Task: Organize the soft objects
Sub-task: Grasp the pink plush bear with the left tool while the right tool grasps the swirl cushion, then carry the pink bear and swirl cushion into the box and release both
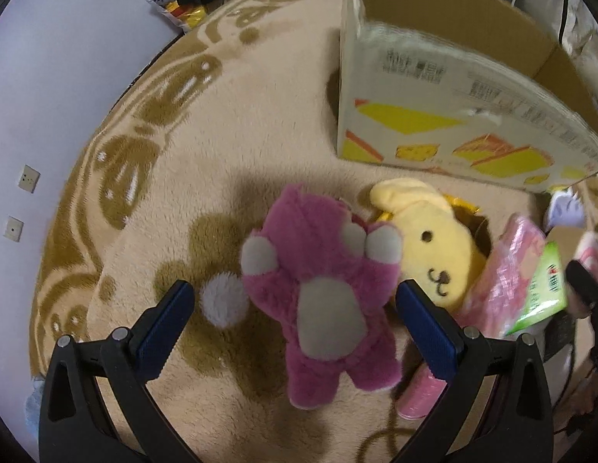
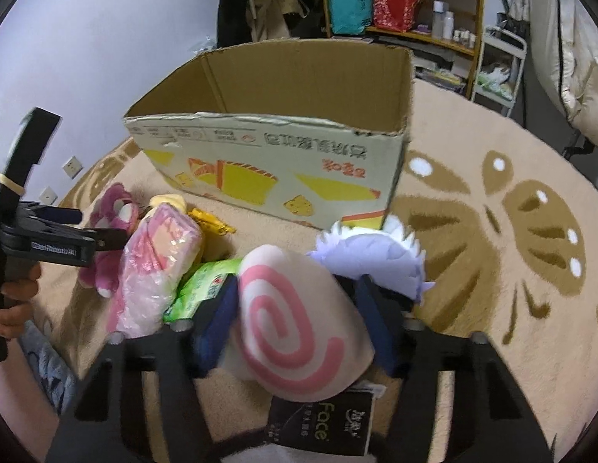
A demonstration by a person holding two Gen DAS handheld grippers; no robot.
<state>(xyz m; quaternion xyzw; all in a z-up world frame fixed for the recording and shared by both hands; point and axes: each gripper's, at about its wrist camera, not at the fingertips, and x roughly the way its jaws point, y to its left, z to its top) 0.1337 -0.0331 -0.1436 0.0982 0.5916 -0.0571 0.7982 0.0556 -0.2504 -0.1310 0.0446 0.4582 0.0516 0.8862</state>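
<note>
A magenta plush bear [image 1: 322, 301] lies on the beige rug between the fingers of my open left gripper [image 1: 295, 328]. A yellow plush dog [image 1: 433, 247] lies just right of it. My right gripper [image 2: 295, 324] is shut on a white plush with a pink spiral [image 2: 295, 320], with a lilac plush [image 2: 376, 258] just beyond it. The open cardboard box [image 2: 275, 169] stands behind the pile and also shows in the left wrist view [image 1: 453, 123]. The bear also shows in the right wrist view [image 2: 113, 212].
A pink wrapped pack [image 2: 156, 262] and a green tissue pack [image 2: 202, 285] lie beside the toys. The left gripper's body [image 2: 48, 239] shows at left. A round beige rug with brown butterflies [image 2: 491, 231] covers the floor. Shelves [image 2: 414, 7] stand behind the box.
</note>
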